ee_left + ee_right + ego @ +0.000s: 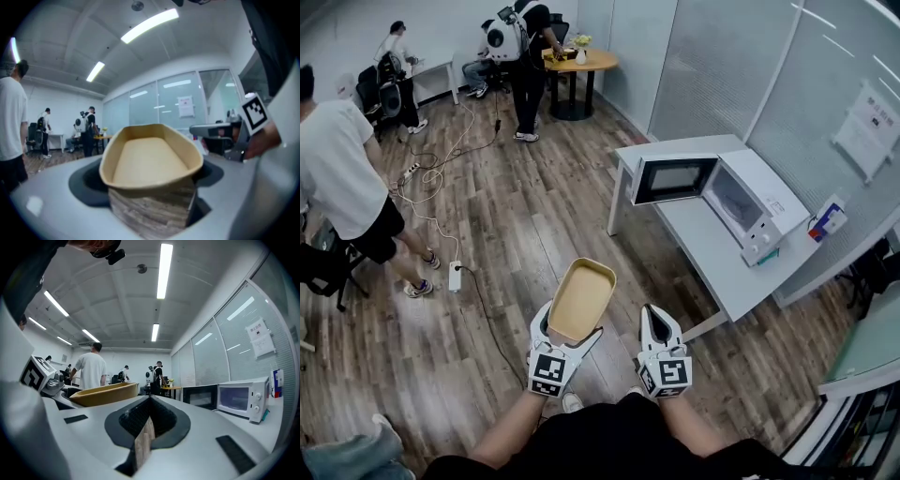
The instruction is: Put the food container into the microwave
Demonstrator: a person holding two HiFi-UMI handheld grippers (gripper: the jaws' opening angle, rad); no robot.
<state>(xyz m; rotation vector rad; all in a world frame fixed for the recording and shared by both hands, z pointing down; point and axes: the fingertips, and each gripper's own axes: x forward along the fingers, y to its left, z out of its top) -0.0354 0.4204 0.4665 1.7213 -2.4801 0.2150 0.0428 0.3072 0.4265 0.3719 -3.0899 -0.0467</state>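
Food container: tan, open-topped and empty. It was held in the air over the wood floor, in front of the person and well apart from the microwave.
Left gripper: jaws were clamped on the container's near end, one against each side wall.
Right gripper: jaws were brought together with nothing between them. It was near the left gripper and clear of the container.
Microwave: white, standing on the white table, ahead and to the right. Its door was swung open.
Done: the container was picked up and the door was open.
Left to do: carry the container to the table, slide it into the cavity and release it. Judged to be at an early-to-middle stage.
Head view only: showed the stretch of bare floor between the container and the table, and both grippers together.
Left gripper view only: showed the container's bare interior and its seating between the jaws.
Right gripper view only: showed its jaws meeting at a thin slit, the container's side wall and the microwave's front.
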